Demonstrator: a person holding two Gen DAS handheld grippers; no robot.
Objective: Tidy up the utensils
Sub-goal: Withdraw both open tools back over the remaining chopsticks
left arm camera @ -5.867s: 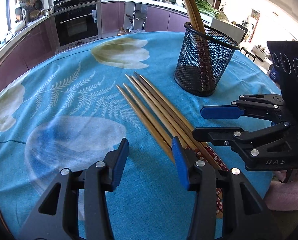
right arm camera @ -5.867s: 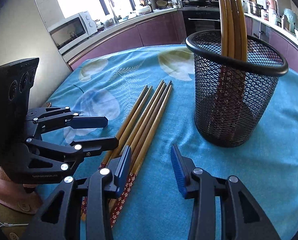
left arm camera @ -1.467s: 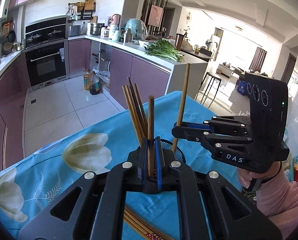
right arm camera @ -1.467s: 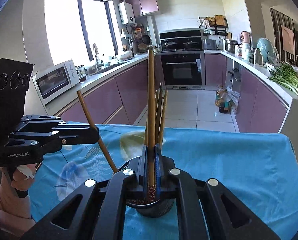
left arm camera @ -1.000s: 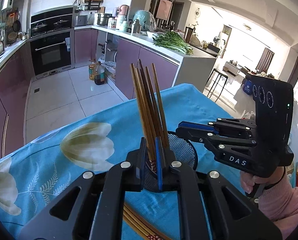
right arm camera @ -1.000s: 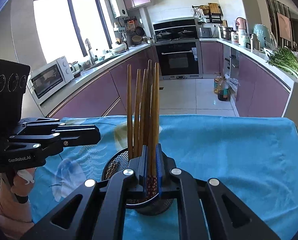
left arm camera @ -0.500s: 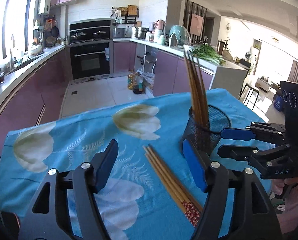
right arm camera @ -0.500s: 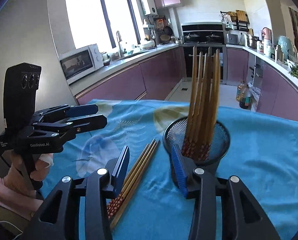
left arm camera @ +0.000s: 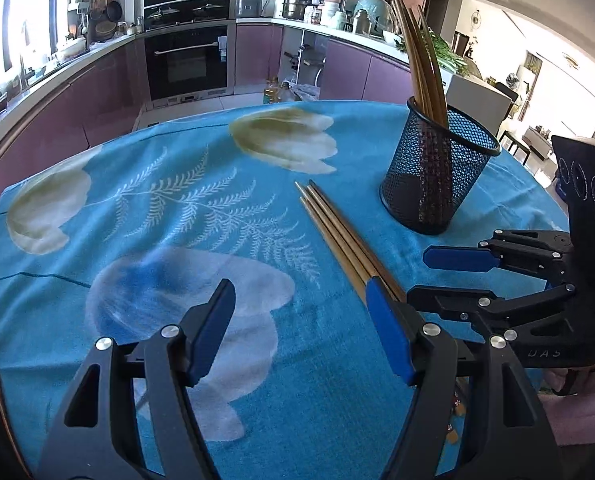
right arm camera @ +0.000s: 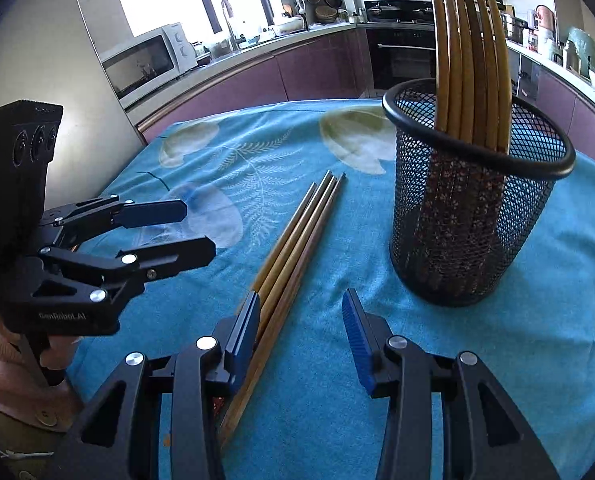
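The left gripper (left arm camera: pixel 297 324) is wide open w/ nothing between its blue pads; its jaws have just been opening, and it hangs over the blue flowered tablecloth (left arm camera: pixel 137 216), its right pad just beside the near part of the loose chopsticks (left arm camera: pixel 337 232). The right gripper (right arm camera: pixel 301 332) is open too, but narrower, approx. half; its jaws also have just been opening and hold nothing. Its left pad sits close at the side of the same chopsticks (right arm camera: pixel 297 240), which lie flat on the cloth in one tight bundle, tips pointing away toward the kitchen, patterned ends toward the person. I count about four sticks, but the near ends are hidden behind the fingers, so not sure. A little further out, to the right of the bundle and apart from it, stands the black mesh holder (right arm camera: pixel 473 216), upright, w/ several chopsticks already in it, leaning on the rim, patterned ends down. So the task looks more than half done, I think: one part of the utensils is sorted in the holder, the bundle on the table is left. Next step is probably to take one stick per gripper; they lie touching each other, so separating a single one can be difficult.
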